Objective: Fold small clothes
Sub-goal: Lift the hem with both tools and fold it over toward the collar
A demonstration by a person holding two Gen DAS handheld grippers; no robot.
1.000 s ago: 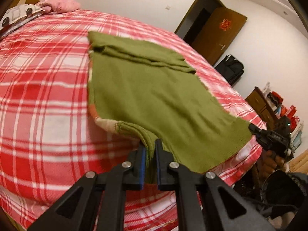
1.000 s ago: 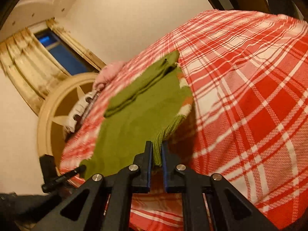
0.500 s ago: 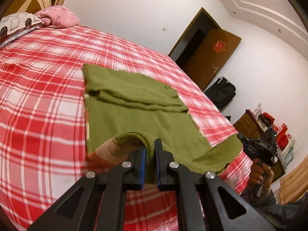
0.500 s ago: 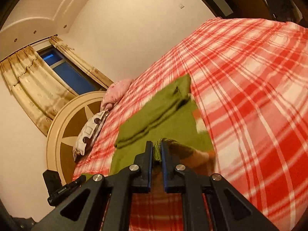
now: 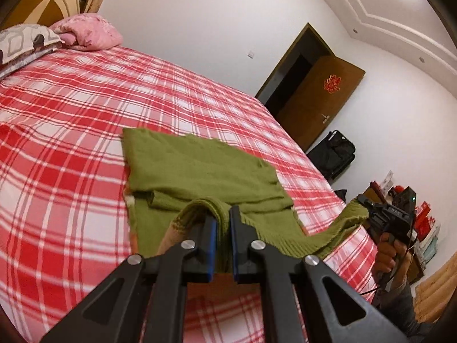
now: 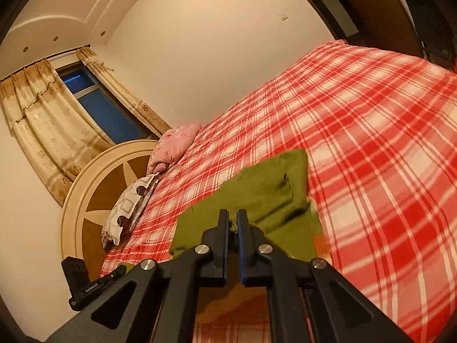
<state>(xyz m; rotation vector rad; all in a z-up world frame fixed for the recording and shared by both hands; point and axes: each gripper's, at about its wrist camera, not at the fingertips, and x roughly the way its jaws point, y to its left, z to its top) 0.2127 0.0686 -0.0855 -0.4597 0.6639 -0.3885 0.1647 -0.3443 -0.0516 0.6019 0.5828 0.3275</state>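
1. Left wrist view. The left gripper (image 5: 222, 220) has its jaws clamped on a raised corner of the hem of the green knit garment (image 5: 200, 171). The garment lies on the red-and-white plaid bed (image 5: 71, 143), its far part flat with a folded band across it, its near edge lifted off the cover. An orange and cream underside shows at the lifted left edge. At right, the right gripper (image 5: 362, 203), held in a hand (image 5: 390, 250), pinches the other hem corner. A pink pillow (image 5: 88, 33) and a patterned pillow (image 5: 20, 41) lie at the head of the bed. A brown door (image 5: 320, 100) stands open beyond.

2. Right wrist view. The right gripper (image 6: 232, 223) has its jaws closed on a green fold of the garment (image 6: 265, 194). The left gripper (image 6: 114, 274) appears at lower left, touching the garment's edge. Curtains (image 6: 42, 114) frame a dark window (image 6: 105, 108).
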